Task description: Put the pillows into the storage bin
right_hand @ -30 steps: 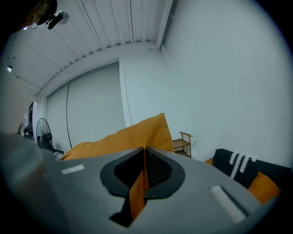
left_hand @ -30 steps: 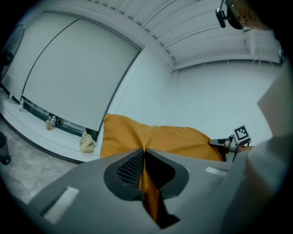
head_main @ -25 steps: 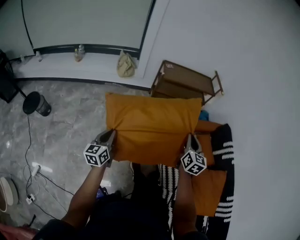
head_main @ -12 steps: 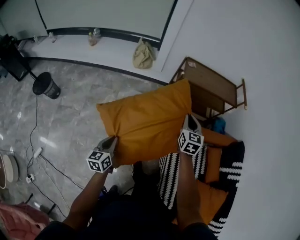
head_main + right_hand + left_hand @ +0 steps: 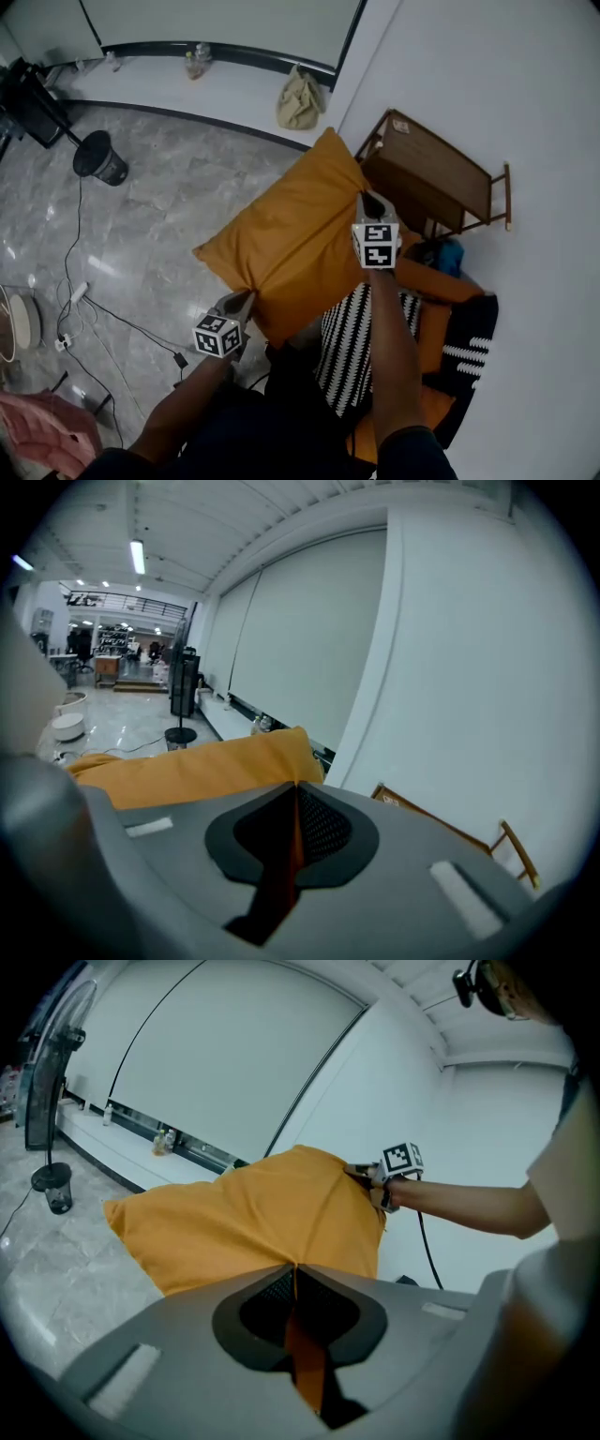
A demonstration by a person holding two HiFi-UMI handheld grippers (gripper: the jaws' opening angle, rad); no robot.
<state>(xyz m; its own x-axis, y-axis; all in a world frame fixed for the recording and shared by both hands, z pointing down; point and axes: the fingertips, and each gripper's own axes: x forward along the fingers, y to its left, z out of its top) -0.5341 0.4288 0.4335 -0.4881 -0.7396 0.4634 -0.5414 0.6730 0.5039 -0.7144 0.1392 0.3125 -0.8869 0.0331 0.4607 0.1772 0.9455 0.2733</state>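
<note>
A large orange pillow [image 5: 286, 239] hangs in the air between both grippers, tilted with its right end higher. My left gripper [image 5: 246, 300] is shut on its lower near corner, orange cloth pinched between the jaws [image 5: 292, 1274]. My right gripper [image 5: 366, 199] is shut on the upper right edge, cloth showing in its jaws [image 5: 295, 799]. Two more orange pillows [image 5: 441, 281] lie on a black-and-white striped seat [image 5: 356, 347] below at the right. The pillow [image 5: 244, 1222] fills the left gripper view, with the right gripper [image 5: 361, 1174] at its far corner. No storage bin shows.
A brown wooden side table [image 5: 431, 178] stands against the white wall at the right. A beige bag [image 5: 300, 101] sits on the low ledge. A black fan base [image 5: 101, 159] and cables [image 5: 112, 314] lie on the grey marble floor at the left.
The pillow has swung from level to a steep tilt: the right gripper rose and moved away toward the wooden table, while the left gripper sank toward the person. The view shifted left.
</note>
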